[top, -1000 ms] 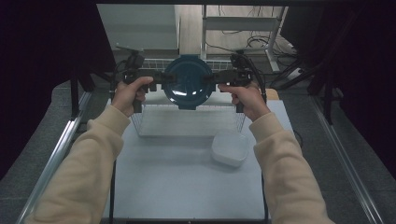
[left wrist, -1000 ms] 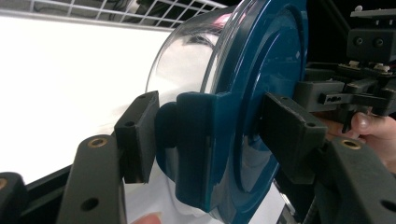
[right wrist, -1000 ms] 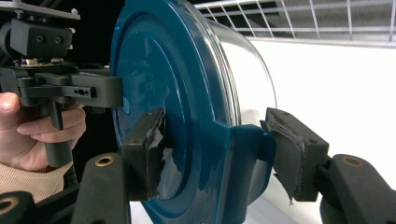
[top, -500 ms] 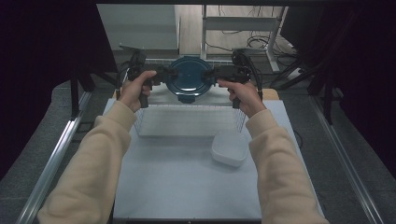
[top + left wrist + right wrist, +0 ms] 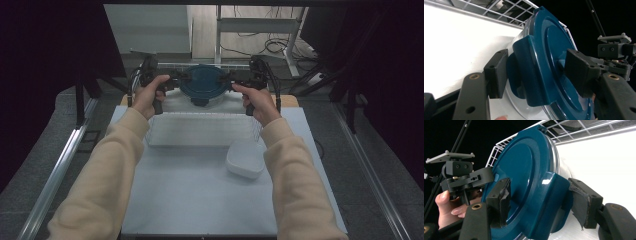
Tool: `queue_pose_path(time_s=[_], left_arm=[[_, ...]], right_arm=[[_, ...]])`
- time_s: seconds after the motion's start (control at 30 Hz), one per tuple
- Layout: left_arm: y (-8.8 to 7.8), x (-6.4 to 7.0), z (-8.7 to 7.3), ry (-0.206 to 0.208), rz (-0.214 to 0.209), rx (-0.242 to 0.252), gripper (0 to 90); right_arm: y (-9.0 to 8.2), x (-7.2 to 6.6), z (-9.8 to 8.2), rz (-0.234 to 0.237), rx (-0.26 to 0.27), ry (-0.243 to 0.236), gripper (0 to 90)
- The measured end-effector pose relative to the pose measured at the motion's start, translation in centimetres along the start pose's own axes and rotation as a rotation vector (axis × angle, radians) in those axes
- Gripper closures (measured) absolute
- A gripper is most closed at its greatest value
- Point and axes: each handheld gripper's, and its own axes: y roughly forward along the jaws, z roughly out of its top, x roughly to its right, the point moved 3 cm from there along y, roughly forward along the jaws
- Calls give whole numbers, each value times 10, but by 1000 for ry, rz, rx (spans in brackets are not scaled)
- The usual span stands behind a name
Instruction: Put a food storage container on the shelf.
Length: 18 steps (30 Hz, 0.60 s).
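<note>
Container (image 5: 202,85) at far desk (image 5: 190,195) edge, between left gripper (image 5: 176,81) and right gripper (image 5: 229,80); rack (image 5: 202,130) before it; bowl (image 5: 245,159) nearer, rightward.

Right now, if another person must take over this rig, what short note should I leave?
Left tongs: around the left latch of the blue lid; full clamp unclear.
Right tongs: around the right latch, same doubt.
Container: clear, lid on, held between both at the table's far edge, beyond the wire rack.
White bowl: on the table, near the right forearm.
Done: both sides taken.
Left: probably set it down or unlatch it.
</note>
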Motion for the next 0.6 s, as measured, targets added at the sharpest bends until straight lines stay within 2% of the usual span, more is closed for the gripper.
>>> queue_pose_path(time_s=[0.07,0.17,0.27,0.33,0.4,0.43,0.47,0.53,0.6], left_arm=[[0,1,0,23,8,6,365],[-2,5,-1,90,73,36,279],[-14,9,-3,147,101,75,205],[-26,16,-7,218,135,96,189],[-36,22,-16,302,161,92,250],[-41,26,-24,367,200,83,246],[-45,28,-30,407,226,77,231],[-52,31,-41,439,238,85,229],[-61,36,-58,469,227,85,231]], right_arm=[[0,-1,-1,-7,7,7,356],[-3,-6,-1,-83,75,-38,214],[-12,-13,-4,-92,118,-56,135],[-20,-20,-9,-81,146,-110,117],[-27,-26,-17,-84,151,-163,103],[-31,-28,-20,-92,151,-183,102],[-35,-29,-27,-101,153,-216,100],[-42,-29,-37,-117,154,-258,100],[-48,-27,-49,-137,150,-310,103]])
